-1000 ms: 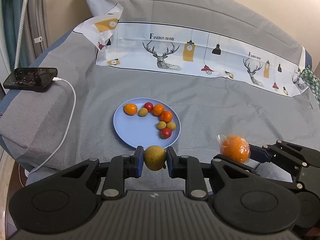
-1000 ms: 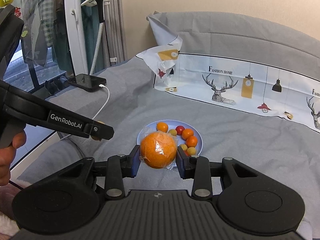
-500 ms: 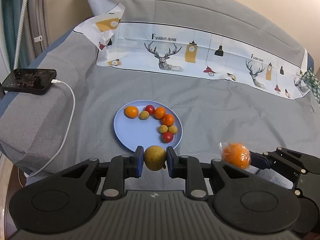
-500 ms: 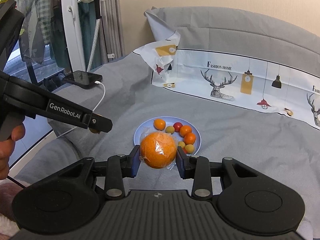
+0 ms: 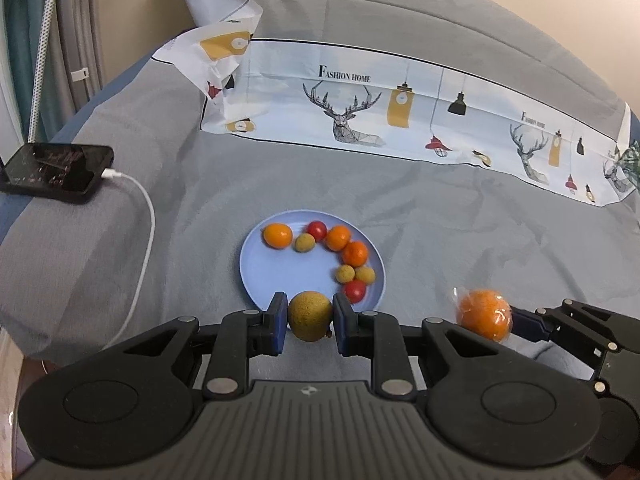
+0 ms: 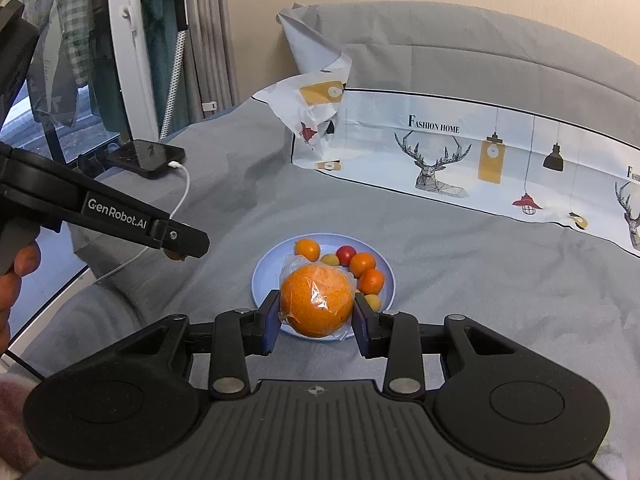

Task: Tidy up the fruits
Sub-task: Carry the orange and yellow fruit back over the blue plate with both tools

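left gripper (image 5: pixel 310 317): jaws clamped on a brownish-yellow fruit (image 5: pixel 310 316)
right gripper (image 6: pixel 316 318): jaws gripping a plastic-wrapped orange (image 6: pixel 317 300)
blue plate (image 5: pixel 256 276): small fruits, on the bed

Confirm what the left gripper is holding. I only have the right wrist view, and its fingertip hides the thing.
Observer: A round yellow-brown fruit, pressed between both pads of the left gripper.
Operator: Where is it relative to the plate?
Observer: In the left wrist view it overlaps the near rim of the blue plate. I cannot tell its height above the plate.
Operator: My wrapped orange blocks half the plate. How many fruits are on it?
Observer: Eight small fruits: three orange, three yellow, two red, in an arc along the far and right side. The near left part of the plate is bare.
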The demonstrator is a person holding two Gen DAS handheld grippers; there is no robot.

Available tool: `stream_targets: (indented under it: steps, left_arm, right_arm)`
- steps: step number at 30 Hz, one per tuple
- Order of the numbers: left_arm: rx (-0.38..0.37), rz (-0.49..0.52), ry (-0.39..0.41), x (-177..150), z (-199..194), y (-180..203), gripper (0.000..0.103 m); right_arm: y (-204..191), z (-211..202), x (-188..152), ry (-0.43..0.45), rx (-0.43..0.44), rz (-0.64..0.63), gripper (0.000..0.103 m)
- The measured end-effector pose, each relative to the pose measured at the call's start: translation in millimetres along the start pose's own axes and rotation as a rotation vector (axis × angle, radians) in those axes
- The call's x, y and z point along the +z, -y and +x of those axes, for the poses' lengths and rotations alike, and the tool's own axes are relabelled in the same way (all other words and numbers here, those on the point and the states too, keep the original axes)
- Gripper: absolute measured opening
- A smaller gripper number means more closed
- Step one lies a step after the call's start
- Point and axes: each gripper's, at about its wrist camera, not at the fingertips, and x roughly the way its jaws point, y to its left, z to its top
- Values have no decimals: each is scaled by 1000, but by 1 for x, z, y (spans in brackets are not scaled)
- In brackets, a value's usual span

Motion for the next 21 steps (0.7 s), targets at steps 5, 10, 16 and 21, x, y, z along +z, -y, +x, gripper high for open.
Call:
stream_targets:
  steps: [5,10,16,21]
  left_arm:
    - [17,1,-13,18,27,-3,26]
    - [24,0,-69,34,69,-7,26]
    - [46,21,-142,43,125,-11,26]
    - [71,33,-192,44,164,-14,26]
  right_arm:
    - [7,26,8,-20,3,5,38]
    - [16,61,12,-61,7,12,38]
    - [26,111,10,-122,10,23,38]
    - [33,153,5,-182,11,24,38]
